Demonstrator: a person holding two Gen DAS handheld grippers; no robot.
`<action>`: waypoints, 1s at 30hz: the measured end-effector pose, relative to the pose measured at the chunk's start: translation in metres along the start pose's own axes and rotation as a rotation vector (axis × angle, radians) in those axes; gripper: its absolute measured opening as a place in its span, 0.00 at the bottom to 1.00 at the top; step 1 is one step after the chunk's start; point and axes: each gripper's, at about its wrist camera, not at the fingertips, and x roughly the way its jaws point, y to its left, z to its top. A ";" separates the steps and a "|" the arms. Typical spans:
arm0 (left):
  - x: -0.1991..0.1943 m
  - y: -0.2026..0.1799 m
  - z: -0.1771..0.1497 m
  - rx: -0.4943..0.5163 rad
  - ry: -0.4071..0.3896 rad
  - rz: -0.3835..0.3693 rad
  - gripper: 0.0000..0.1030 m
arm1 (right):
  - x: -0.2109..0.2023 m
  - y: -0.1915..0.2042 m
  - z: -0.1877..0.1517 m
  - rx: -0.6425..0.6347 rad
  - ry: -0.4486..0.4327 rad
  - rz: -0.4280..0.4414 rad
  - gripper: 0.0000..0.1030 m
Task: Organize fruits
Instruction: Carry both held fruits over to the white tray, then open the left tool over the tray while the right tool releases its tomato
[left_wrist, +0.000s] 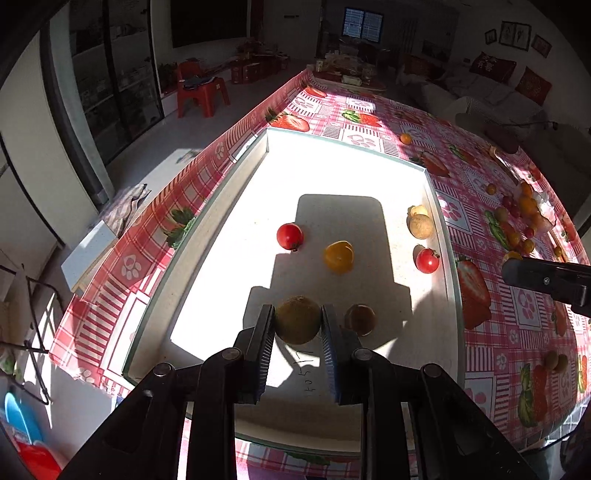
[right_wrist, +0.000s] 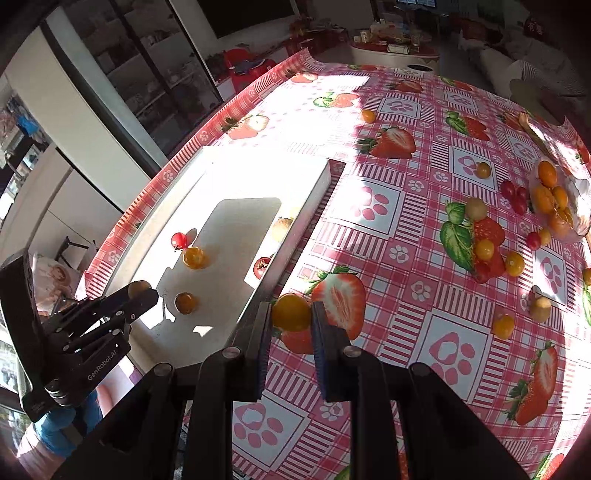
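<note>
We have one small fruit in each pair of tongs. The left tongs (left_wrist: 298, 320) are closed on a brownish-green round fruit (left_wrist: 297, 319), likely a longan, hanging over the white tray (left_wrist: 441, 225) near its 6 o'clock edge. The right tongs (right_wrist: 289, 313) pinch a yellow cherry tomato (right_wrist: 291, 312) above the strawberry-print worktop (right_wrist: 399, 206), just off the tray's right rim.

Both fruits look light and round, so we judge they could roll or squirt out of flat pads. The tomato's skin is thin and smooth – squeeze gently across its widest part. The brown fruit seems firmer, with a drier shell that should grip better.

In the tray lie two red cherry tomatoes (left_wrist: 290, 236), one yellow tomato (left_wrist: 338, 256), and more brown fruits (left_wrist: 360, 319). The loose pile (right_wrist: 546, 199) at 3 o'clock on the worktop is small and sun-dappled – we cannot count it or name every piece. Glare washes out the tray floor, and the shadows of the tongs hide part of it.
</note>
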 end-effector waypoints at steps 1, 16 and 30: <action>0.003 0.004 0.000 -0.009 0.008 0.005 0.26 | 0.003 0.007 0.001 -0.010 0.005 0.009 0.22; 0.022 0.023 -0.002 -0.025 0.029 0.047 0.26 | 0.064 0.058 0.012 -0.088 0.118 0.022 0.22; 0.025 0.016 0.000 0.003 0.022 0.073 0.27 | 0.093 0.070 0.010 -0.147 0.158 -0.044 0.23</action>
